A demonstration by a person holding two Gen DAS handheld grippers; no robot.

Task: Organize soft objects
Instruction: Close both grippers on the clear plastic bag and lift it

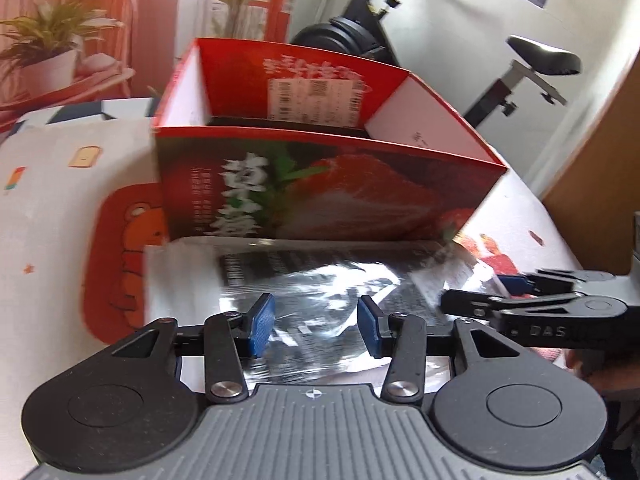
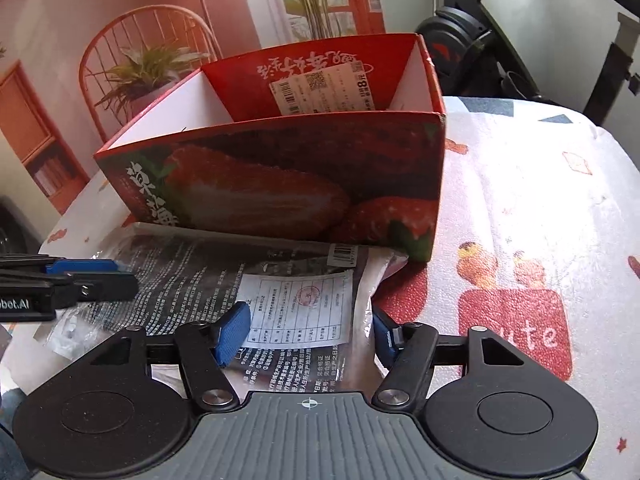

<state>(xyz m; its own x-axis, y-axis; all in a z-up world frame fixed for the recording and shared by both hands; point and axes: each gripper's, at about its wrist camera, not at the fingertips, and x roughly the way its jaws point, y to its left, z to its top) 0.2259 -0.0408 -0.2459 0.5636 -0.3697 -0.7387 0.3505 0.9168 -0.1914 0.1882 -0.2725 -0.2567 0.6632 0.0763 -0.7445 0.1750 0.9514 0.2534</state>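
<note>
**Flat printed bag lies before the red box**

The bag (image 2: 248, 280) is a flat, soft plastic pouch, glossy and crinkled, printed dark with rows of small white text. A white barcode sticker sits near its far right corner, and a pale form with a red round stamp is stuck on its right half. Its right edge is clear plastic and puckered. In the left wrist view the bag (image 1: 320, 276) throws strong silver glare.

It lies on the cloth (image 2: 520, 208), a white cover with red cartoon prints, with its far edge touching the near wall of the box (image 2: 280, 176). The box is open-topped red card with a strawberry picture outside and white inner walls.

The left gripper (image 1: 316, 326) hangs over the bag's left part, jaws partly open, blue pads apart. The right gripper (image 2: 310, 334) stands over the bag's right part, jaws wider; no pad clearly presses on the bag.
</note>
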